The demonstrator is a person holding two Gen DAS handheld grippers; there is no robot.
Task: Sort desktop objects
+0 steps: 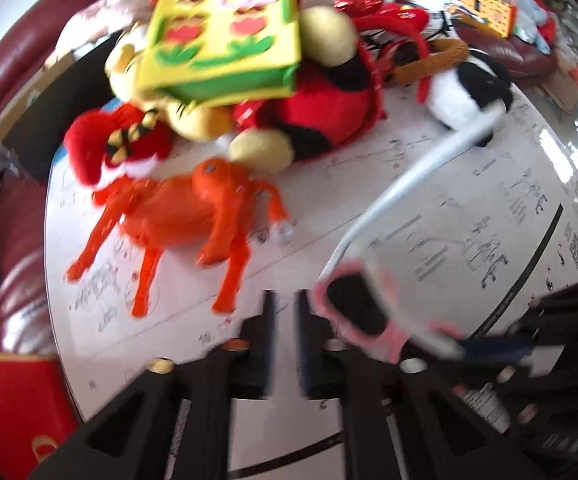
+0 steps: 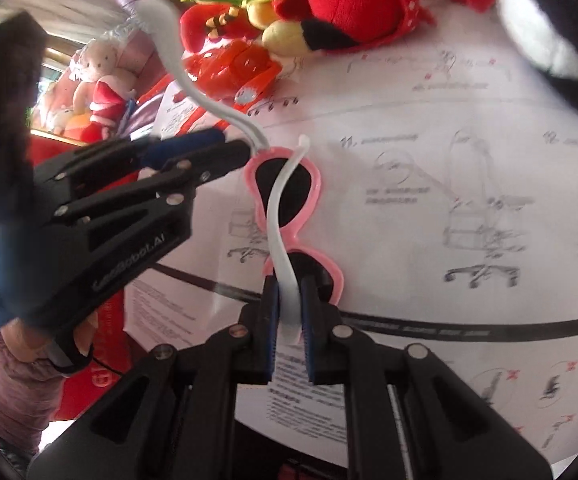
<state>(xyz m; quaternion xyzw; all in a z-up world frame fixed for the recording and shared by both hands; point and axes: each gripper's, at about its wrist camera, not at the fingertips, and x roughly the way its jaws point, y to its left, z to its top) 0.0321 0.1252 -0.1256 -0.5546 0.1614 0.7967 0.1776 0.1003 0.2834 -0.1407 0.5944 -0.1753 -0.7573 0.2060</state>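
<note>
The right gripper (image 2: 289, 320) has its blue-padded fingers (image 2: 271, 320) pinched onto the white temple arm of the pink sunglasses (image 2: 289, 216), with only that thin arm filling the narrow gap between them. The dark lenses and pink frame stretch straight ahead of its tips, above the printed instruction sheet (image 2: 429, 208) that covers the table. The second temple arm curves away from the far end of the frame, forward and to the left. The left gripper (image 1: 285, 340) comes in from the right gripper's left side with its tips at that far corner of the frame; in its own view its fingers stand nearly together with a slim gap, and the glasses lie just to the right of them, so I cannot tell whether it grips anything. Ahead and left of the left gripper an orange toy frog (image 1: 193, 224) sprawls on the sheet. Beyond it are piled a red plush toy (image 1: 321, 116), a yellow felt house (image 1: 225, 36) and, further right, a black-and-white plush (image 1: 469, 88).
</note>
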